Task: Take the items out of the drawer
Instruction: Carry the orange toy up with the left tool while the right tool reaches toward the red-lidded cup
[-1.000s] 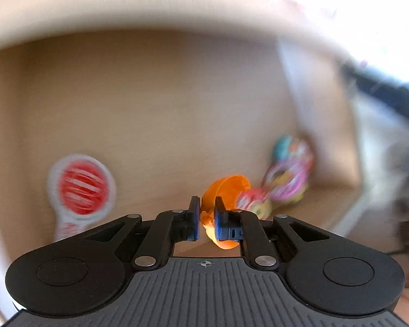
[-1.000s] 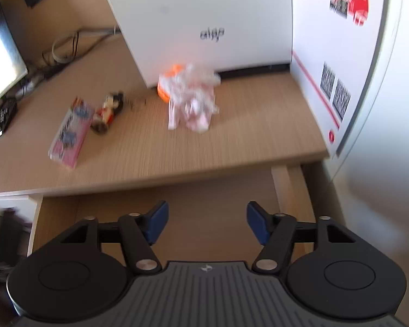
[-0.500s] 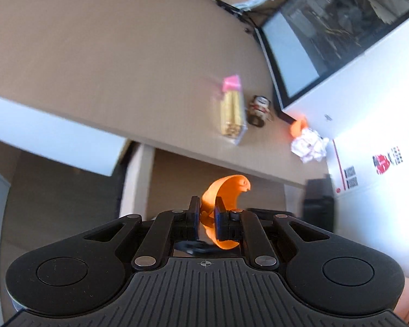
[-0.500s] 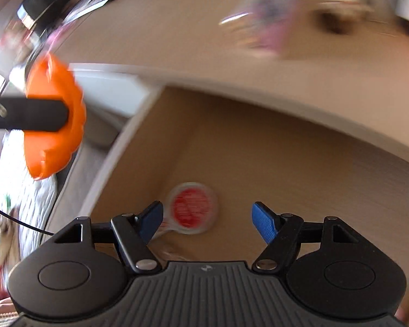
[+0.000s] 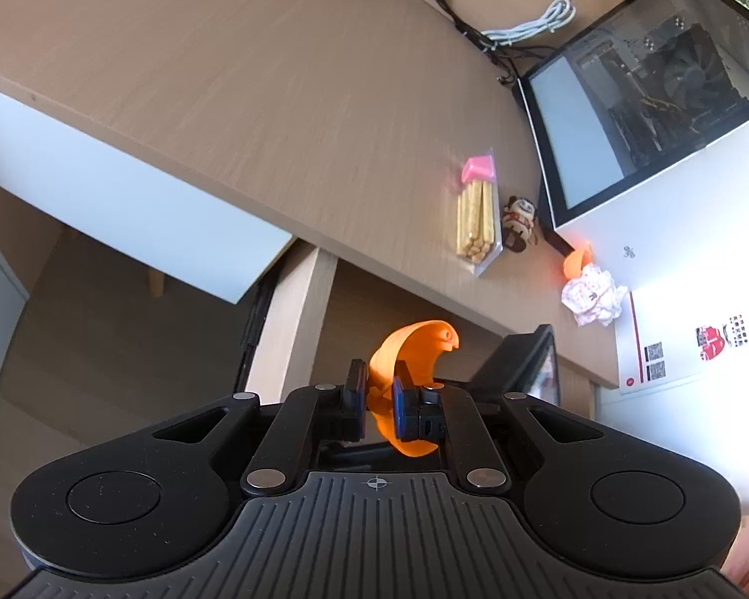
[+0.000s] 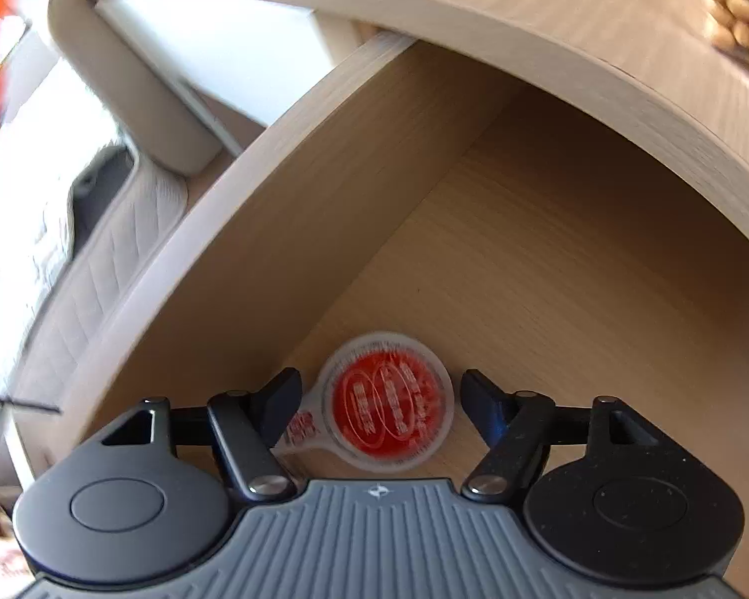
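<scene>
item, left gripper [image 5: 377, 407]: clenched on the orange shell [image 5: 414, 349], a thin curved plastic piece pinched by its wall between the pads; it hangs above the open drawer, near the desk [image 5: 274, 75] edge. keep the squeeze steady, since a thin wall can twist out of a pinch, and carry it on to a bare patch of desktop short of the snack pack [image 5: 477, 219], the figurine [image 5: 519, 222], the crumpled paper [image 5: 591, 294] and the second orange piece [image 5: 576, 262] by the white case [image 5: 674, 199]. item, right gripper [image 6: 380, 402]: released, jaws apart and just now narrowing a little, pointing steeply down into the drawer [image 6: 549, 259]. item, cup [image 6: 387, 402]: a small sealed cup with a red foil lid and a pull tab, lying on the drawer floor close to the side wall [image 6: 254, 259], framed between the two fingers but, as far as the wrist view shows, not yet touched. you do best to lower straight down until the pads flank the round rim, keeping the left-hand finger [image 6: 279, 399] clear of the tab and of the wall, then close evenly. judged risk: the cup is low and smooth, so a high or skewed pinch may squirt it toward the corner; a pad landing on the tab may only tip it. lift plumb once it is held, so the desk edge overhead is not struck.
</scene>
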{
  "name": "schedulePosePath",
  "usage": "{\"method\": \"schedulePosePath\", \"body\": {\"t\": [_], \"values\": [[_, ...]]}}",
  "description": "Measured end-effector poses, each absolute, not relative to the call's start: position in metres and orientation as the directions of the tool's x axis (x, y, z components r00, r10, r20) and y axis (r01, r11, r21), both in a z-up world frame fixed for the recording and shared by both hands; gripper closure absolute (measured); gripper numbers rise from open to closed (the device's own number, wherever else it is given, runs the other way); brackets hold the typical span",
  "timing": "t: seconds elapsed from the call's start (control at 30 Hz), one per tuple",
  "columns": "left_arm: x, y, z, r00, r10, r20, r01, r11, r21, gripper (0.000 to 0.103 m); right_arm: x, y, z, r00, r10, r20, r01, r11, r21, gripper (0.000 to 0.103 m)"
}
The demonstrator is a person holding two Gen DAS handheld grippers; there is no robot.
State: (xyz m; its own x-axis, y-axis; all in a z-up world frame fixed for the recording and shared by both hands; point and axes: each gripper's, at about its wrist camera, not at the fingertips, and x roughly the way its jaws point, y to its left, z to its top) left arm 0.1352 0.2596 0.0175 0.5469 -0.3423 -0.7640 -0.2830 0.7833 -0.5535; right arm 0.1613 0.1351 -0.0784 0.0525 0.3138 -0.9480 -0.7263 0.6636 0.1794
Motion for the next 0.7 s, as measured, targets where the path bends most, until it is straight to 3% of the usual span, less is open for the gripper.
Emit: {"method": "schedulePosePath", "body": {"t": [0.2,0.27,0.33,0.47,0.57,0.7], "values": [[0.142,0.250,0.010,0.529,-0.377,-0.761,-0.257,0.783,-0.566,0.091,0.158,0.099,-0.068,0.141,0.253,-0.957,-0.756,0.651,0.061,0.036],[0.146,0.246,0.009,0.527,-0.388,-0.756,-0.240,0.785,-0.571,0.091,0.162,0.084,-0.067,0.207,0.182,-0.961,-0.751,0.659,-0.037,0.047],[0.149,0.241,0.009,0.527,-0.395,-0.753,-0.225,0.789,-0.571,0.091,0.170,0.066,-0.064,0.261,0.131,-0.956,-0.714,0.693,-0.099,0.049],[0.151,0.233,0.007,0.518,-0.403,-0.754,-0.208,0.796,-0.568,0.091,0.181,0.029,-0.034,0.217,0.266,-0.939,-0.583,0.807,0.094,0.048],[0.148,0.231,0.004,0.509,-0.397,-0.763,-0.218,0.798,-0.561,0.091,0.177,0.030,-0.023,0.155,0.379,-0.912,-0.533,0.810,0.245,0.042],[0.139,0.235,0.007,0.522,-0.368,-0.770,-0.248,0.798,-0.550,0.091,0.161,0.066,-0.025,0.098,0.410,-0.907,-0.610,0.744,0.271,0.040]]}}
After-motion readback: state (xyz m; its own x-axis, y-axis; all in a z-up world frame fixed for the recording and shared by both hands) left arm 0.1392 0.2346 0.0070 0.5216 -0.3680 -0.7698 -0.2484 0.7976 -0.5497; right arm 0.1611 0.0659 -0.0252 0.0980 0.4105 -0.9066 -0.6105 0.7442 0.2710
